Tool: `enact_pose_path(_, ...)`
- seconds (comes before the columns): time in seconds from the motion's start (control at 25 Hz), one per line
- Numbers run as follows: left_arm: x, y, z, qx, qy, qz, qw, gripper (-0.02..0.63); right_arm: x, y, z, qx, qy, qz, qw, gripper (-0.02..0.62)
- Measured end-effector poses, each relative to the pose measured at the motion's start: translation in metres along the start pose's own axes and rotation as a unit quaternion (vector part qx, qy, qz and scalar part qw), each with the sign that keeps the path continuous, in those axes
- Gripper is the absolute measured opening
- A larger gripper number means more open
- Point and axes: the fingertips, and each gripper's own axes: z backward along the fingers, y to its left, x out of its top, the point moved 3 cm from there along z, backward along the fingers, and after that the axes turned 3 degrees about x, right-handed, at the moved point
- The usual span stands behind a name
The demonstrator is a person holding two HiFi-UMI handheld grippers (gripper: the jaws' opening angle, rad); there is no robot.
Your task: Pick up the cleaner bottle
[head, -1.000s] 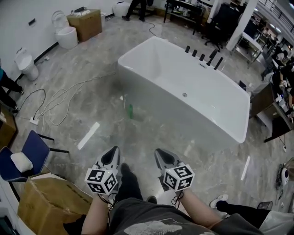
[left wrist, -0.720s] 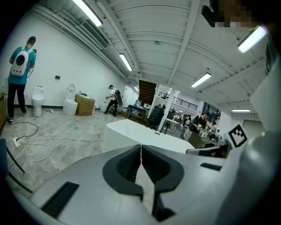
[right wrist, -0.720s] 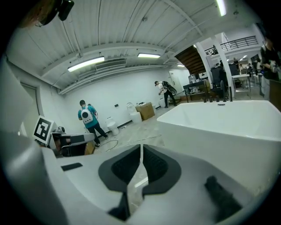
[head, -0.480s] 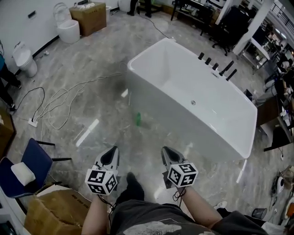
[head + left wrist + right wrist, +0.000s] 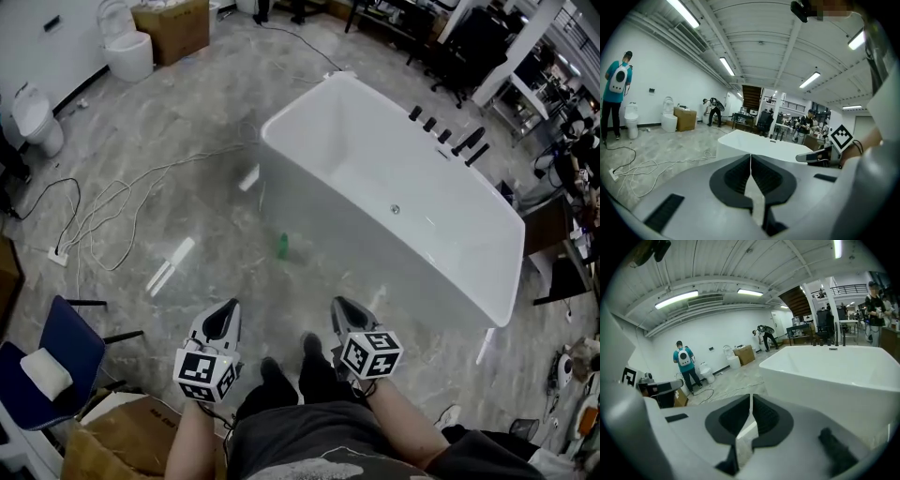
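Closer now: the green cleaner bottle (image 5: 282, 246) has slid down the head view toward the grippers since a second ago, and the blue chair (image 5: 67, 339) has dropped further into the lower left corner. That bottle stands alone on the floor (image 5: 187, 178), near the outer wall of the bathtub (image 5: 300, 104) and well apart from both grippers. Its long axis runs up and down in the picture, so it looks upright; it is too small to tell which way its cap faces.

Left gripper (image 5: 223, 321): the left gripper view shows its dark ribbed pads (image 5: 740, 174) pressed together with only a thin seam between them, and nothing is held. Right gripper (image 5: 347, 319): same story, pads (image 5: 763, 416) meeting on a hairline gap, empty. Both point forward over the floor, side by side, with the person's dark shoes (image 5: 309, 349) between them.

The tub is glossy white and rectangular with rounded corners, and black tap fittings (image 5: 441, 131) line its far rim. Grey veined stone, polished enough to mirror the ceiling lights, makes up the floor. Thin white cables (image 5: 112, 202) loop across it at left.
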Motion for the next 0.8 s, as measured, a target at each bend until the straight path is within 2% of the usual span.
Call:
enact_pose_path(0.36, -0.006, 0.028, -0.047, 0.012, 0.021, 0.021, 0.9995, 0.016, 0.003, -0.039, -0.066, 0.003, 0.024, 0.0, 1.0, 0.032)
enact_pose_path(0.64, -0.012, 0.076, -0.134, 0.049, 0.024, 0.036, 0.9979, 0.017, 0.016, -0.089, -0.166, -0.002, 0.017, -0.004, 1.0, 0.032)
enact_pose_path(0.8, -0.017, 0.093, -0.19, 0.058, 0.037, 0.028, 0.9972, 0.017, 0.03, -0.117, -0.219, 0.006, 0.018, 0.013, 1.0, 0.032)
